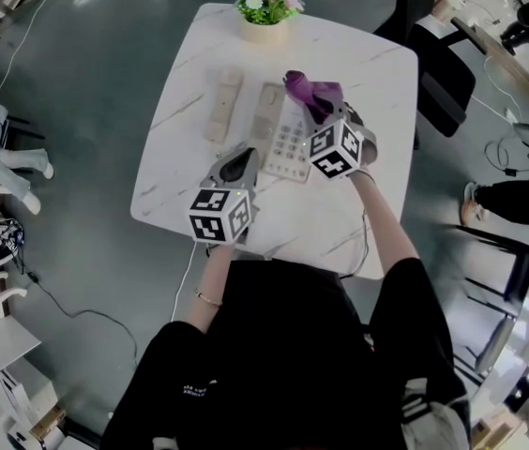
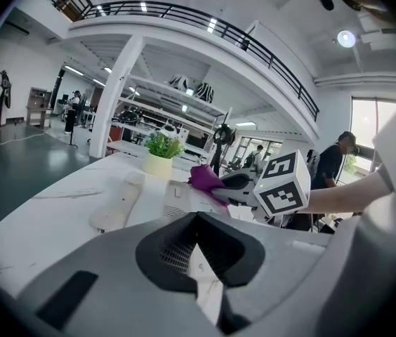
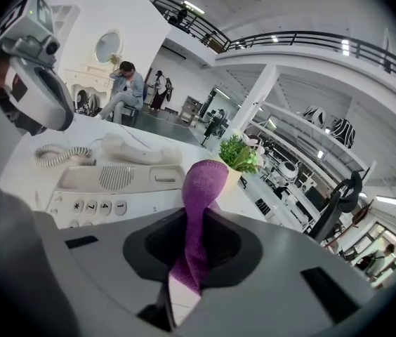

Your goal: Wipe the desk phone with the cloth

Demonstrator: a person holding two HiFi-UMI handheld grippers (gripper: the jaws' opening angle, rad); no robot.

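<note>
**Cloth pinched over the phone, handset off to the side**

From the head view, the desk phone (image 1: 279,134) lies near the middle of the white marble table (image 1: 175,190), and its handset (image 1: 224,106) rests apart on the tabletop to the left of it. The right gripper (image 1: 325,112) hangs over the upper part of the phone, with the purple cloth (image 1: 309,92) bunched at its tip. The left gripper (image 1: 241,164) sits at the phone's near left corner.

Only the right gripper view shows the grip itself: the jaws are closed on a fold of the cloth, which stands up between them. It also shows the coiled cord (image 3: 61,153) and the keys (image 3: 93,206) marked *, 7, 4 and 1, which are too small to read from above. The left gripper view shows its own jaws drawn together with nothing held.

A cream pot (image 1: 264,32) at the table's far edge holds a green plant with pink and white flowers. Small white print on the person's black shirt is unreadable.
</note>
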